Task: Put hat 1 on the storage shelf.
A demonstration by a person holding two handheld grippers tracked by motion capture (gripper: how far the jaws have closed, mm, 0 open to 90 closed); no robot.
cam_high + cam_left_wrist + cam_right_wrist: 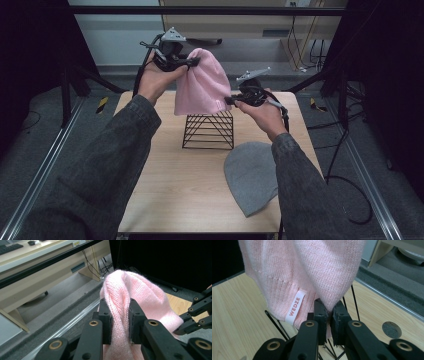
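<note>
Grey beanie near table edge, wire stand beneath pink beanie.

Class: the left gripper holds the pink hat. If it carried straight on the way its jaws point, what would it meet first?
Beyond the pink hat clamped in the left gripper, probably the right gripper, though depth is unclear.

A: Sleeves?
B: Dark grey denim, both arms.
A: Left gripper, right gripper?
B: Black linkage jaws, brass-ringed pivots, grey three-cornered top plates, black trailing cables.
</note>
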